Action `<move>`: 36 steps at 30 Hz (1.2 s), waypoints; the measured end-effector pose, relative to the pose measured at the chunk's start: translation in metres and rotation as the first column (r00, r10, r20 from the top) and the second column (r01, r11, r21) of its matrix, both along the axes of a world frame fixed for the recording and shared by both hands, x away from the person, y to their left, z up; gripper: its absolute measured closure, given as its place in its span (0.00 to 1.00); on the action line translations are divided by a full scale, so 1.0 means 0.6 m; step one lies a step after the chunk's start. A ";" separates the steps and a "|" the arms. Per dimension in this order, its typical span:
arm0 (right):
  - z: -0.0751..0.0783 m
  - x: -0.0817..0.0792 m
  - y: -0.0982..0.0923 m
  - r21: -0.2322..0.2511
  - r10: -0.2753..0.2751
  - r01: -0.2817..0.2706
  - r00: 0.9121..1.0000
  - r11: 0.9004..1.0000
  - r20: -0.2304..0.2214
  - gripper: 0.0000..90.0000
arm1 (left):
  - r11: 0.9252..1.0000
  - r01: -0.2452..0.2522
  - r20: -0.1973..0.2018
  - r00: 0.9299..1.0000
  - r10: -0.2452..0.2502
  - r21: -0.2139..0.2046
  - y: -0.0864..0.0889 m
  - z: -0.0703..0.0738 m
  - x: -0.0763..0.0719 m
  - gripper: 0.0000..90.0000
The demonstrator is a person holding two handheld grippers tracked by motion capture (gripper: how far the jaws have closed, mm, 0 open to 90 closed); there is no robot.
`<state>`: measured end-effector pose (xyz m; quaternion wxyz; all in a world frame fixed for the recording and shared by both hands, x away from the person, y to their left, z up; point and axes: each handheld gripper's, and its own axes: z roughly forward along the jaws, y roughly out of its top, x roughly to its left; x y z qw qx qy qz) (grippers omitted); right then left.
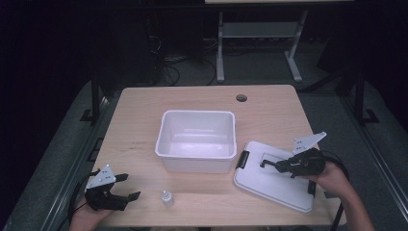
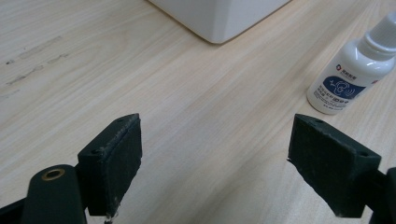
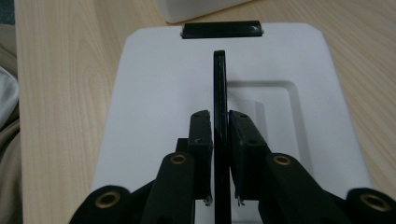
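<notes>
The white lid [image 1: 276, 180] lies flat on the table, right of the open white bin [image 1: 197, 139], near the right front edge; its black handle [image 3: 219, 107] stands raised upright; a black latch [image 3: 221, 30] sits on its far end.

High view: fixed above the near edge of the table [image 1: 144, 125], facing forward and down, far enough to take in the whole top. Left gripper view: low over the near left corner, close to the wood, facing the tub [image 2: 219, 18] and bottle [image 2: 348, 77], both shared with the high view. Right gripper view: close above the lid [image 3: 154, 93] by the right edge, looking along its handle [image 3: 219, 93] toward the tub.
</notes>
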<state>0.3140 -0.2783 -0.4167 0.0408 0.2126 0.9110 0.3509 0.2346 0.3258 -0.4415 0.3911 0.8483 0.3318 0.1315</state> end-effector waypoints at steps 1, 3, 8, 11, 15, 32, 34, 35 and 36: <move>0.001 -0.002 0.002 0.001 0.001 -0.001 1.000 1.000 -0.001 0.86 | 1.000 0.005 0.000 1.000 -0.005 0.002 -0.001 0.001 0.000 0.19; 0.003 -0.006 0.006 0.001 0.001 -0.001 1.000 1.000 0.000 0.82 | 1.000 0.007 0.001 1.000 -0.007 0.000 -0.003 0.002 0.001 0.19; 0.001 -0.016 0.011 0.017 -0.004 0.004 1.000 1.000 -0.022 0.68 | 1.000 0.015 -0.003 1.000 -0.015 0.007 -0.006 0.002 0.001 0.19; -0.002 -0.023 0.012 0.026 -0.015 0.016 1.000 1.000 -0.015 0.63 | 1.000 0.022 -0.014 1.000 -0.022 0.009 -0.008 0.002 0.002 0.19; 0.000 -0.032 0.012 0.018 -0.036 0.036 0.999 0.999 0.007 0.58 | 1.000 0.026 -0.015 1.000 -0.026 0.010 -0.011 0.003 0.002 0.20; 0.027 -0.068 0.021 0.069 -0.035 0.029 0.996 0.997 0.086 0.52 | 0.996 0.077 -0.025 0.997 -0.076 0.039 -0.031 0.020 0.006 0.20; 0.032 -0.073 0.026 0.078 -0.023 0.016 0.995 0.997 0.093 0.52 | 0.996 0.081 -0.022 0.997 -0.080 0.042 -0.032 0.023 0.005 0.20; 0.033 -0.075 0.029 0.080 -0.018 0.010 0.995 0.997 0.101 0.51 | 0.996 0.086 -0.021 0.996 -0.085 0.039 -0.031 0.024 0.004 0.20; 0.034 -0.077 0.032 0.083 -0.015 0.007 0.995 0.997 0.098 0.50 | 0.995 0.092 -0.022 0.996 -0.092 0.036 -0.031 0.024 0.004 0.20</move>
